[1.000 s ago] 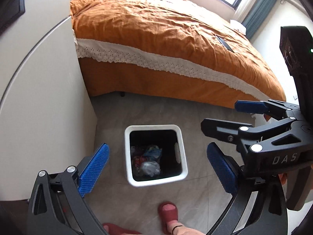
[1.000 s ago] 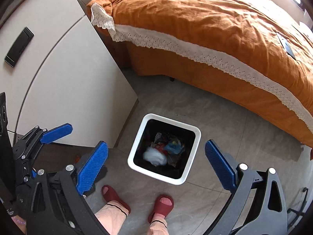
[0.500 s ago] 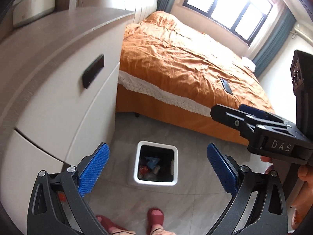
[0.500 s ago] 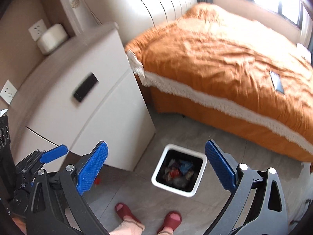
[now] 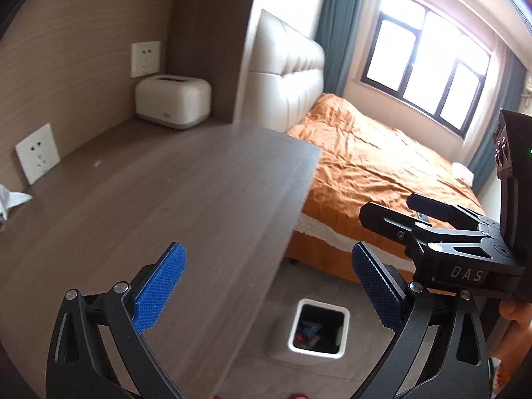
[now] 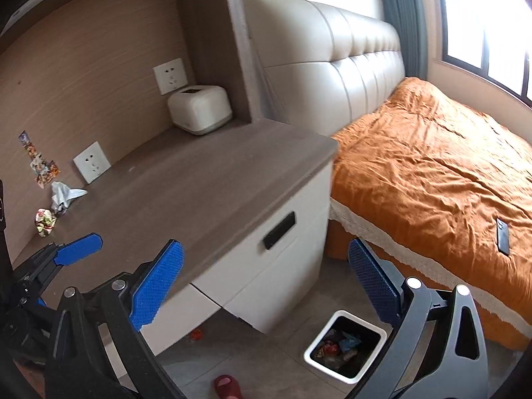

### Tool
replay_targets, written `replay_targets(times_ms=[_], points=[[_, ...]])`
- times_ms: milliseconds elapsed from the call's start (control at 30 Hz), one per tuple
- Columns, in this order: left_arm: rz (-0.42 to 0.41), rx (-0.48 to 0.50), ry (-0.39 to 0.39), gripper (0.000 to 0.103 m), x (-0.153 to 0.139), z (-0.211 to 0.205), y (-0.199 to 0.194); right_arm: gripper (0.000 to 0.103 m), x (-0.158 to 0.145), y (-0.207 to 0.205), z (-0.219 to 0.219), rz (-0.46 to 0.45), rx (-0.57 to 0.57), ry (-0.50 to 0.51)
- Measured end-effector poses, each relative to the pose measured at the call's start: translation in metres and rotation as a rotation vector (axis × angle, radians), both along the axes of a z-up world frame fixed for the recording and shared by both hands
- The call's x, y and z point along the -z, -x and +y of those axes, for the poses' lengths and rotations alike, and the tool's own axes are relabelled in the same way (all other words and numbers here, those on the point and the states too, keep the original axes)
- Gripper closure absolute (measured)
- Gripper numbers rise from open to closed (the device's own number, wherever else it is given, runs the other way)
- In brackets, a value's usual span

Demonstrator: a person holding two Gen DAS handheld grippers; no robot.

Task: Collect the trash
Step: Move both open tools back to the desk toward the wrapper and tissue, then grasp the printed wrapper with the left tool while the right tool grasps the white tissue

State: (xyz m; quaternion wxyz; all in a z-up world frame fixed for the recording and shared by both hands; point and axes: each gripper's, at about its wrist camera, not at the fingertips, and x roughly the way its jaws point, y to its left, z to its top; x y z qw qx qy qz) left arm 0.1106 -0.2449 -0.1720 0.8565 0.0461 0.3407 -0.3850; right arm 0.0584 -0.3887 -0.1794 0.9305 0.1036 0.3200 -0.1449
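A white square bin [image 6: 345, 345] with several bits of trash in it stands on the floor by the nightstand; it also shows in the left wrist view [image 5: 317, 331]. A crumpled white tissue [image 6: 63, 196] and a crumpled patterned wrapper [image 6: 45, 221] lie at the back left of the brown nightstand top [image 6: 206, 183]. The tissue [image 5: 10, 199] shows at the left edge of the left wrist view. My left gripper [image 5: 269, 286] is open and empty above the nightstand's front edge. My right gripper [image 6: 266, 282] is open and empty to its right.
A white tissue box [image 6: 199, 108] stands at the back of the nightstand. Wall sockets [image 6: 91, 163] are behind it. The orange bed [image 6: 432, 166] with a phone [image 6: 502, 236] on it lies to the right. A small red scrap [image 6: 196, 334] lies under the nightstand.
Both grippers have risen from over the bin to above the nightstand top. The views have tilted up from the floor to the nightstand and the wall. Both stay open.
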Motion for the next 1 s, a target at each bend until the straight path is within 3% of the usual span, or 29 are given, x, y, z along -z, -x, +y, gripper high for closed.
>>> replay_targets(times_ms=[567, 700, 833, 1000], points=[[-0.089, -0.419, 0.003, 0.005, -0.032, 0.191, -0.09, 0.004, -0.03, -0.142, 0.154, -0.04, -0.368, 0.062], [-0.1, -0.485, -0.013, 0.005, -0.029, 0.219, -0.106, 0.004, -0.025, -0.173, 0.19, -0.038, -0.441, 0.057], [-0.129, -0.566, -0.075, 0.005, -0.021, 0.247, -0.126, 0.004, -0.014, -0.205, 0.228, -0.022, -0.513, 0.07], [-0.094, -0.667, -0.134, 0.005, 0.0, 0.279, -0.165, 0.004, 0.008, -0.25, 0.272, 0.018, -0.6, 0.08]])
